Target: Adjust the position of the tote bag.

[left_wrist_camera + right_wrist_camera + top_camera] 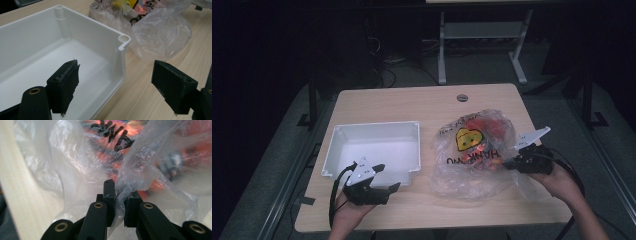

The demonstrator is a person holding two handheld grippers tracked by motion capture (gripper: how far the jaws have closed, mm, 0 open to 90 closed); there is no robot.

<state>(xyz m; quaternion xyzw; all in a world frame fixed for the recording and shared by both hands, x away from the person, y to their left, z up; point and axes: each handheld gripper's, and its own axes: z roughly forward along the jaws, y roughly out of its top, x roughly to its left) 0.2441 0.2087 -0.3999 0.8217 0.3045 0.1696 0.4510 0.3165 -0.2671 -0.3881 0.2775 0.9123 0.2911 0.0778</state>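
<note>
Bag, clear crinkled plastic, printed, orange contents (474, 150); right edge of wooden table (412, 102).
Right gripper (119, 195) pinches its film, likely for emptying into white rectangular plastic bin (343, 131); left gripper (113, 85) gapes, holding nothing.

Overhead forward-down view; close tool views, shared bag (472, 150)

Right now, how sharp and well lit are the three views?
High view: dim, dark surroundings, table readable. Left gripper view: bright, bin sharp, bag slightly soft. Right gripper view: bag film close and blurred, print smeared, pale glare on the plastic.
</note>
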